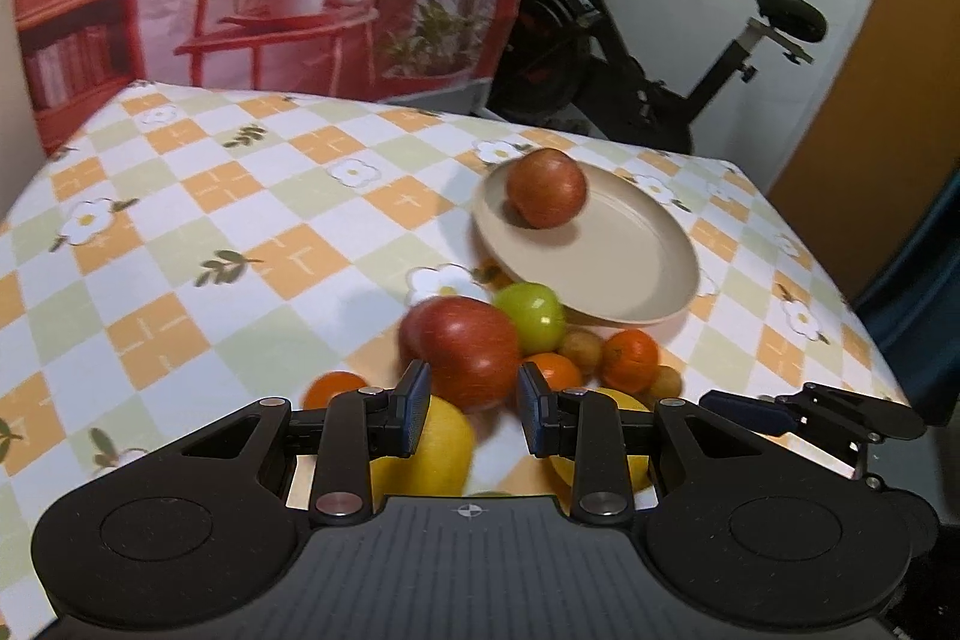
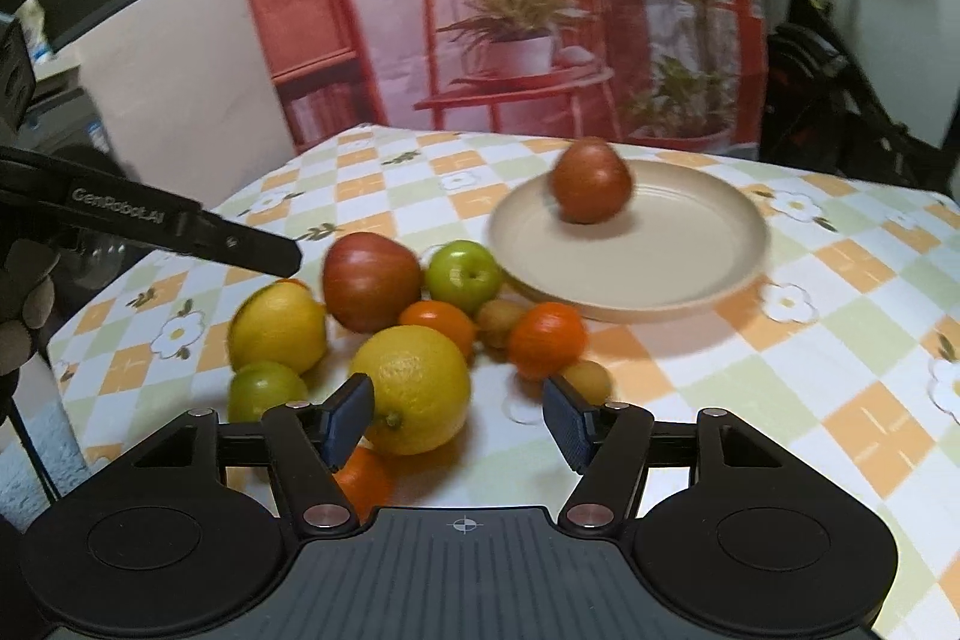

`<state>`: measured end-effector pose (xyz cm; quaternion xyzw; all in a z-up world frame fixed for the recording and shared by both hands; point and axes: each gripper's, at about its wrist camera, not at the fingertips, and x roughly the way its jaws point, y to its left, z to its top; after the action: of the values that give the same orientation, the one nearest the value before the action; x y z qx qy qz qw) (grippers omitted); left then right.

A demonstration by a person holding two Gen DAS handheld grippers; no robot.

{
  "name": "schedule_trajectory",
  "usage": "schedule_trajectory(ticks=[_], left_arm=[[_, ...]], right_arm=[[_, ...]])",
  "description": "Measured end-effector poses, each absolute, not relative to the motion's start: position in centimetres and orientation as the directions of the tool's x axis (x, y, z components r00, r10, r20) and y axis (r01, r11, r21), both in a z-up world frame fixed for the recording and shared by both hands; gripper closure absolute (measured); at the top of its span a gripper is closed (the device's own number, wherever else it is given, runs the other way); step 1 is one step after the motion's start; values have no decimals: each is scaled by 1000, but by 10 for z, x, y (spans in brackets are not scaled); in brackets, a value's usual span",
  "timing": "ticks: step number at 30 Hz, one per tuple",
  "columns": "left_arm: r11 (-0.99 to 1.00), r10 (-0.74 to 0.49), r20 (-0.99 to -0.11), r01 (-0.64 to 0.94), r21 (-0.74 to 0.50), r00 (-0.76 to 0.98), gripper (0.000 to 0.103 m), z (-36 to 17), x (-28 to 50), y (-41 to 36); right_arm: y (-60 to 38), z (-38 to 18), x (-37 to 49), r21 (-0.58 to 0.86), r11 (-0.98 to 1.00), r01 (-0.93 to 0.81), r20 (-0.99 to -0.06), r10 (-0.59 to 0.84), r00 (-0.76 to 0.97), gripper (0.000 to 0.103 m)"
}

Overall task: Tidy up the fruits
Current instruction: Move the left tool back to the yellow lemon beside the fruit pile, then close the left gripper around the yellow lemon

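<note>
A beige plate (image 1: 630, 250) (image 2: 660, 250) holds one red apple (image 1: 546, 187) (image 2: 591, 187), which looks blurred. In front of the plate lies a pile of fruit: a second red apple (image 1: 468, 352) (image 2: 369, 280), a green apple (image 1: 531, 316) (image 2: 463, 277), two lemons (image 2: 414, 388) (image 2: 279, 325), oranges (image 2: 547, 340), a lime (image 2: 264, 388) and small brown fruits (image 2: 501, 322). My left gripper (image 1: 474, 400) (image 2: 240, 238) has a narrow gap, with the second red apple just beyond its tips and untouched. My right gripper (image 2: 459, 418) (image 1: 780, 412) is open over the near lemon, gripping nothing.
A checked flower-print cloth (image 1: 240, 232) covers the table. Behind it hangs a printed backdrop (image 2: 510, 10), and an exercise bike (image 1: 630, 40) stands at the back right. A gloved hand (image 2: 24, 304) shows at the left edge. Another orange (image 2: 363, 478) lies under my right gripper.
</note>
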<state>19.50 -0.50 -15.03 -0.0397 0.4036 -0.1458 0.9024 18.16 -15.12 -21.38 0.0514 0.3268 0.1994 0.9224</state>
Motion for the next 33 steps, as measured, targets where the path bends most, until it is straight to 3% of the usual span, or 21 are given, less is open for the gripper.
schedule_trajectory(ticks=[20,33], left_arm=[[873,-486,-758,291,-392,435,70,-184,230,-37],[838,-536,-754,352,-418,380,70,-186,236,-63]], right_arm=[[-171,-219,185,236,941,-243,-594,337,731,47],[-153,-225,181,225,916,-332,-618,397,678,50]])
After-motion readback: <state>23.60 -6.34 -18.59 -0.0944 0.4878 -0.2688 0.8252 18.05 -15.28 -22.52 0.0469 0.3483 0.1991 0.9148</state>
